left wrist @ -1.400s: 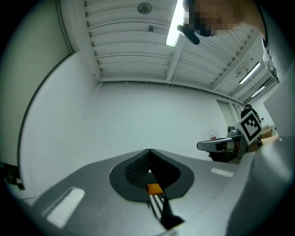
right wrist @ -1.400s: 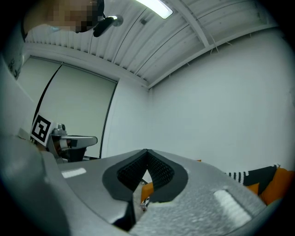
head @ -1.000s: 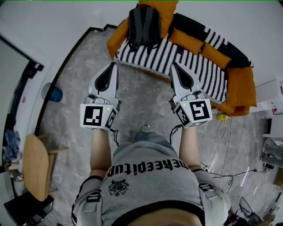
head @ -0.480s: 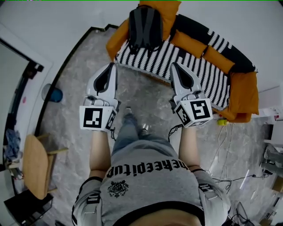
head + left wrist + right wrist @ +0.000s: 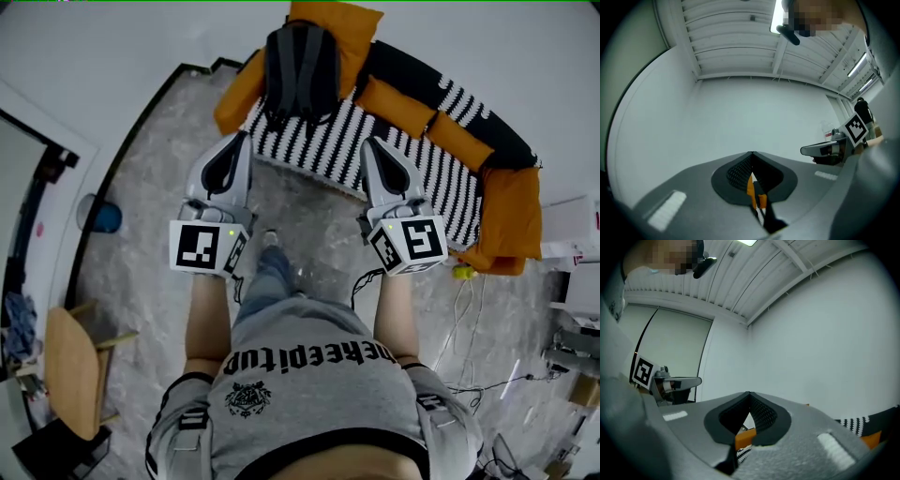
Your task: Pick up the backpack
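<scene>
The dark grey backpack (image 5: 302, 70) stands upright at the left end of the sofa (image 5: 412, 159), leaning on an orange back cushion (image 5: 336, 28). The sofa has a black-and-white striped cover. My left gripper (image 5: 240, 139) and right gripper (image 5: 369, 142) are held side by side over the floor, short of the sofa's front edge and apart from the backpack. Both are shut with nothing in them. In the left gripper view the jaws (image 5: 752, 153) meet at their tips, with only the sofa's orange and stripes showing through the gap behind them; the right gripper view shows that gripper (image 5: 749, 393) the same way.
A wooden chair (image 5: 70, 370) stands at the lower left and a blue round object (image 5: 101, 217) sits by the left wall. Cables (image 5: 469, 319) and a small yellow thing (image 5: 461, 272) lie on the marble floor at the right, near white boxes (image 5: 574, 220).
The person has stepped toward the sofa, one foot forward; sofa and backpack look slightly larger and nearer. Both grippers keep their pose and stay shut.
</scene>
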Demonstrator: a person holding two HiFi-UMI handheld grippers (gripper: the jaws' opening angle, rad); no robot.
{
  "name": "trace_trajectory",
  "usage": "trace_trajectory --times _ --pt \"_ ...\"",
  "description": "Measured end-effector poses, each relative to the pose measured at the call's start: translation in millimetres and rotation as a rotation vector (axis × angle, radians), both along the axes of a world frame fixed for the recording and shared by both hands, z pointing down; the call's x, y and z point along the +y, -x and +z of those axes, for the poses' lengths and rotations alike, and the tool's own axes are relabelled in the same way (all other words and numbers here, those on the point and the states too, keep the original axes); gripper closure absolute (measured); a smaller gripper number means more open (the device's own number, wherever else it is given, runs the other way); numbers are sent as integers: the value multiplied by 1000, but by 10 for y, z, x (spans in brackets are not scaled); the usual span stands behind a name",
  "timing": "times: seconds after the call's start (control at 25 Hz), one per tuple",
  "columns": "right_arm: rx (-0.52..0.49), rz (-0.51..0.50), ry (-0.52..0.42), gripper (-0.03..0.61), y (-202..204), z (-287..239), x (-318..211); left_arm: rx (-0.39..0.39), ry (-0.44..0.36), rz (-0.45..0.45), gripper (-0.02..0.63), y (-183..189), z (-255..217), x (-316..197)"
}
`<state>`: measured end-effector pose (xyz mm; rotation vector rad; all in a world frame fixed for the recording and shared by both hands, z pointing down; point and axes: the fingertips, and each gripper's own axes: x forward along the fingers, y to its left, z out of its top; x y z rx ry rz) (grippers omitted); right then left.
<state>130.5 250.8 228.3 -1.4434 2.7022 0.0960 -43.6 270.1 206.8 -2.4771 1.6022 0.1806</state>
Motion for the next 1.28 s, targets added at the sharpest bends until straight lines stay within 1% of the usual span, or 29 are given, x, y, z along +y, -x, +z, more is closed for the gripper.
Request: trace_trajectory --times 0.16,0.48,0.96,1.08,1.28 --pt "-2 18 10 575 89 16 -380 4 10 21 594 91 7 -406" --pt "-6 57 18 575 346 -15 -1056 12 11 50 594 396 -59 -1159" --pt "11 108 21 575 660 -12 -1820 31 9 88 594 763 -56 -2046" --pt "11 125 33 575 657 39 -1957 36 8 100 594 785 -56 -2246" --pt "14 157 63 575 561 147 -2146 50 26 128 594 693 23 -2534"
